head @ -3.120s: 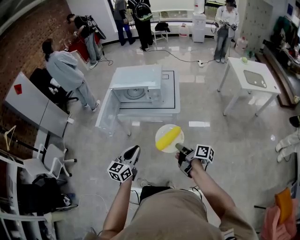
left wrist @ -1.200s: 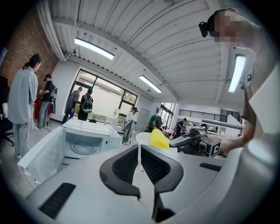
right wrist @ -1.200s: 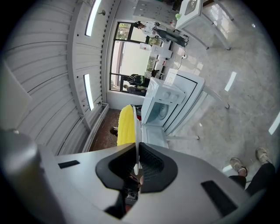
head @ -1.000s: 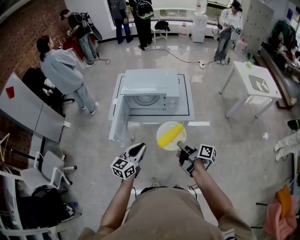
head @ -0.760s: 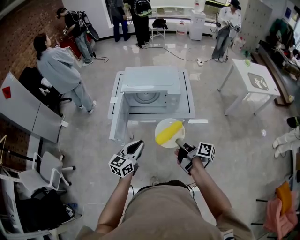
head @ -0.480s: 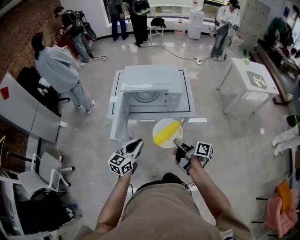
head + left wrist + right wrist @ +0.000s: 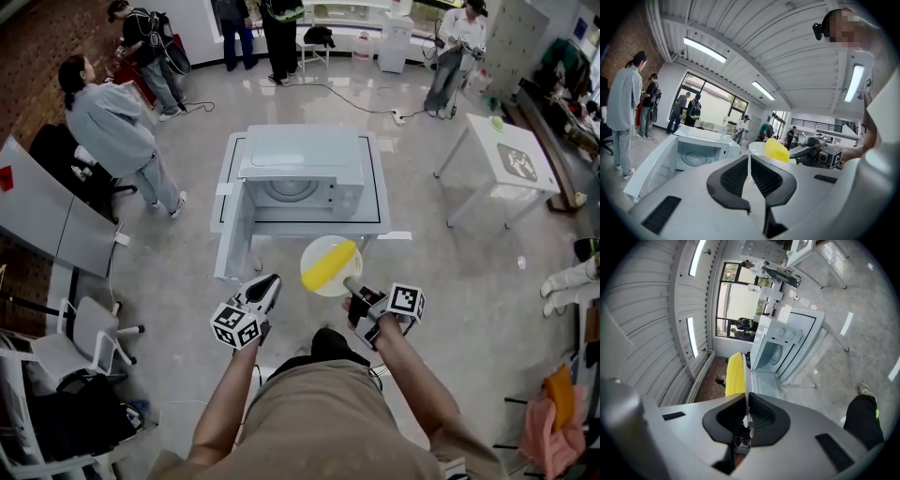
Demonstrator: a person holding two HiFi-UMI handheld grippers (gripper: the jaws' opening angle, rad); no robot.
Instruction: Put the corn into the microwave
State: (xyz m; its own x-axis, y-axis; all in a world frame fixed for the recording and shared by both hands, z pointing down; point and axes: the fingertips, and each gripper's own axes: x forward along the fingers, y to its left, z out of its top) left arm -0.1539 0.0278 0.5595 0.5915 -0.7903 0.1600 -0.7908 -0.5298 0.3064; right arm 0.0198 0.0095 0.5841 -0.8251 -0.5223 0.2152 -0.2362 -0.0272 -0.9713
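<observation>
A low white table (image 7: 377, 199) is seen at 12 o'clock of the head view, and a white microwave (image 7: 300, 161) is set on it. Its door (image 7: 231, 242) is swung wide open on the 9 o'clock side, so the turntable inside is exposed. A second white table (image 7: 511, 157) is placed well apart at 2 o'clock, and a person in a grey top (image 7: 111, 120) is seen at 10 o'clock. At 6 o'clock of the microwave a round white plate (image 7: 313, 279) is held in the air, outside the cavity. The yellow corn (image 7: 329, 265) is laid across this plate. The plate's rim is pinched at its 5 o'clock edge by the right gripper (image 7: 347, 284). The left gripper (image 7: 267, 283) is held at 8 o'clock of the plate, its jaws pressed together with nothing between them.
</observation>
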